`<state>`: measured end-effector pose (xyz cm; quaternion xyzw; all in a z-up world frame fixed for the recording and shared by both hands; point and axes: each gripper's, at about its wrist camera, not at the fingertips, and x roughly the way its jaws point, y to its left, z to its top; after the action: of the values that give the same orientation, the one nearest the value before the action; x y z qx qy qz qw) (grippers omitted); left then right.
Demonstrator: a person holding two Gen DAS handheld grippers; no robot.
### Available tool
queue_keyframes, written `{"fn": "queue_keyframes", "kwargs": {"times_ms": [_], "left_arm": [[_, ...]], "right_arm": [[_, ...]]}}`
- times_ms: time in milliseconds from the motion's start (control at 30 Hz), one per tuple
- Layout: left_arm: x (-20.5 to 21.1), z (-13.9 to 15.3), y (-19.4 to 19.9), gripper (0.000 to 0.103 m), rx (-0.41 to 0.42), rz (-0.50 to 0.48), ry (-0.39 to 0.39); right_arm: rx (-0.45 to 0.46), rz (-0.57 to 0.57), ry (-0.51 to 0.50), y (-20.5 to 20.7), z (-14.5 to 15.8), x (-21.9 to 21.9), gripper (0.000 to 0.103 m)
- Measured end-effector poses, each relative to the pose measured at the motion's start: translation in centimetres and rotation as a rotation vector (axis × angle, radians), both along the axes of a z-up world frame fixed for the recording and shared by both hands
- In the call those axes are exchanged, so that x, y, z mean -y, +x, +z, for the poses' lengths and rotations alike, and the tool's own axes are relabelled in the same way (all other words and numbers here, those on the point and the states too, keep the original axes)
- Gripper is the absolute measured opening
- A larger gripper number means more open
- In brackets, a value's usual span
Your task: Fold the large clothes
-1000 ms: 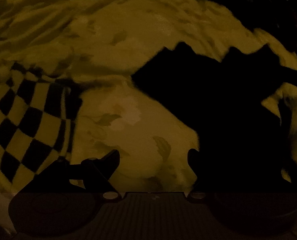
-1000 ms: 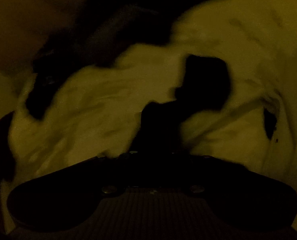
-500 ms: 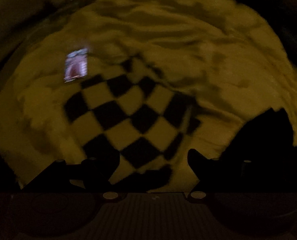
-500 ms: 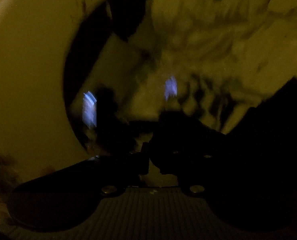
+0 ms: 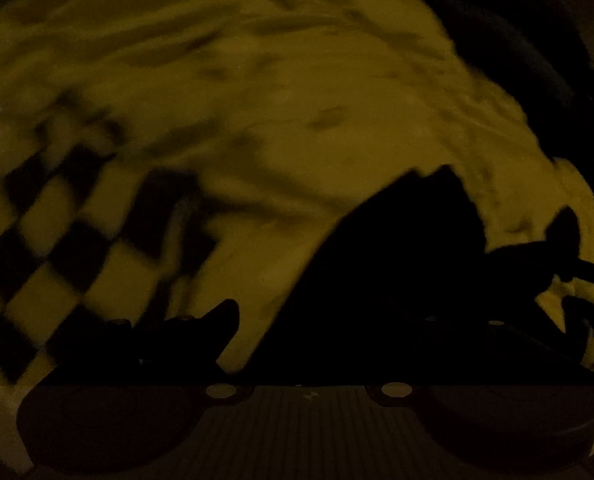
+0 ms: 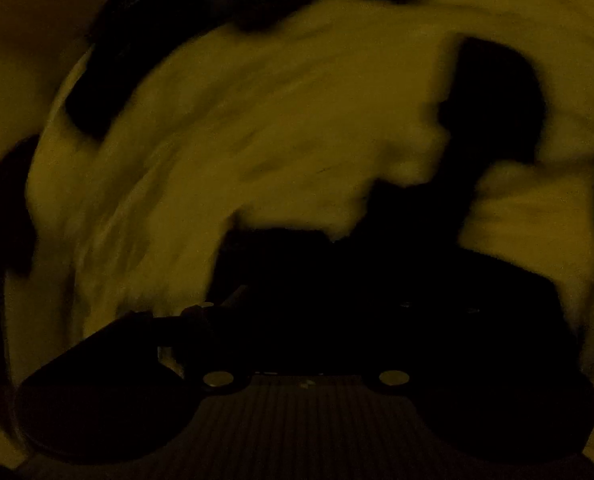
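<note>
The scene was very dim and yellow-tinted, and your cameras looked down on a pale, heavily rumpled sheet-like surface with darkness beyond its edges. In the left wrist view a black-and-pale chequered piece of cloth lay on it to the left, blurred, and a large dark, near-black mass of fabric filled the lower right. Your left gripper showed only one finger clearly, a dark tip at the left over pale cloth; the other was lost against the dark fabric, so I could not tell whether the jaws stood apart or were pinching it. In the right wrist view your right gripper was buried in the same kind of dark shape, which rose up and to the right from the fingers; whether it was clamped on that cloth I could not tell either. The main risk, as I judge it, was the light and the blur: you could have closed on a single layer, or on the pale sheet underneath, and dragged it up with the garment. A fast swing could also have let a loose edge slip and ruin the fold line. The dark garment lay right at both grippers, the chequered cloth well left of your left one.
</note>
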<state>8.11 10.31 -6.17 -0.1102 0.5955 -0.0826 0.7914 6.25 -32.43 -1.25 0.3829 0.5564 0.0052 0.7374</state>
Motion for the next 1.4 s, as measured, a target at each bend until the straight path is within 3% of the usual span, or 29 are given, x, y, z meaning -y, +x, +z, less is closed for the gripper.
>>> {"fn": "queue_keyframes", "kwargs": {"times_ms": [67,167,333,367,400,433,467,500,567,633,767,800,933,1100,1167,1233,1267,1300,1333,1367,1400], "left_arm": [[1.5,-0.8,1.7,0.103,0.017,-0.045,0.017],[3.0,-2.2,3.9,0.103,-0.005,-0.087,0.023],[5.8,-5.2,5.4,0.103,-0.09,-0.135,-0.011],[6.5,-5.7,5.2,0.103,-0.098,-0.149,0.007],[7.0,-5.9,4.9,0.103,-0.086,-0.162,0.014],[7.4,-5.9,4.5,0.103,-0.059,-0.18,0.007],[7.7,-5.7,4.2,0.093,-0.03,-0.201,-0.007],[7.9,-5.5,4.0,0.063,-0.025,-0.22,-0.009],[7.6,-4.4,3.9,0.053,0.0,-0.218,-0.015],[6.6,-2.1,4.1,0.05,0.065,-0.2,-0.069],[4.4,3.1,5.2,0.049,0.193,-0.169,-0.078],[3.8,4.0,5.8,0.042,0.224,-0.15,-0.075],[2.1,6.5,9.6,0.042,0.299,-0.08,-0.068],[4.8,8.5,14.7,0.043,0.426,-0.122,0.0],[5.9,8.1,16.9,0.044,0.42,-0.093,0.023],[6.2,6.3,19.3,0.057,0.308,-0.038,0.035],[6.6,5.1,20.4,0.087,0.253,-0.029,0.051],[7.1,4.0,21.1,0.103,0.207,-0.044,0.073],[7.4,3.1,21.3,0.103,0.181,-0.061,0.095],[7.7,2.3,21.3,0.103,0.158,-0.074,0.117],[7.6,1.8,20.9,0.103,0.143,-0.08,0.137]], "right_arm": [[-0.037,-0.14,0.022,0.1,-1.3,2.7,0.067],[-0.091,-0.26,0.047,0.1,-3.2,4.3,0.07],[-0.148,-0.302,0.119,2.0,-6.7,1.8,0.068],[-0.161,-0.303,0.127,2.2,-7.1,1.2,0.063],[-0.159,-0.308,0.117,2.4,-7.3,0.3,0.046],[-0.14,-0.315,0.098,2.5,-7.2,-0.2,0.019],[-0.123,-0.319,0.089,2.6,-6.4,-0.3,0.017],[-0.104,-0.321,0.09,2.8,-6.2,-0.4,0.017],[-0.045,-0.318,0.109,2.5,-4.7,0.2,0.016],[0.029,-0.334,0.13,2.1,-2.2,1.7,0.016],[0.175,-0.476,0.169,0.6,3.8,8.4,0.015],[0.211,-0.51,0.158,0.3,5.3,10.2,0.015],[0.328,-0.622,0.106,-0.9,9.7,16.3,0.015],[0.423,-0.744,0.051,0.1,11.9,21.0,0.015],[0.473,-0.804,0.052,0.4,12.6,22.4,0.015],[0.472,-0.84,0.034,1.2,12.2,23.3,0.017],[0.432,-0.858,0.019,1.7,11.5,23.8,0.02],[0.378,-0.877,0.02,2.0,10.4,24.1,0.032],[0.292,-0.892,0.038,2.4,8.7,24.5,0.059],[0.22,-0.89,0.064,2.5,7.3,24.7,0.066],[0.164,-0.896,0.066,2.4,6.2,24.5,0.065]]}}
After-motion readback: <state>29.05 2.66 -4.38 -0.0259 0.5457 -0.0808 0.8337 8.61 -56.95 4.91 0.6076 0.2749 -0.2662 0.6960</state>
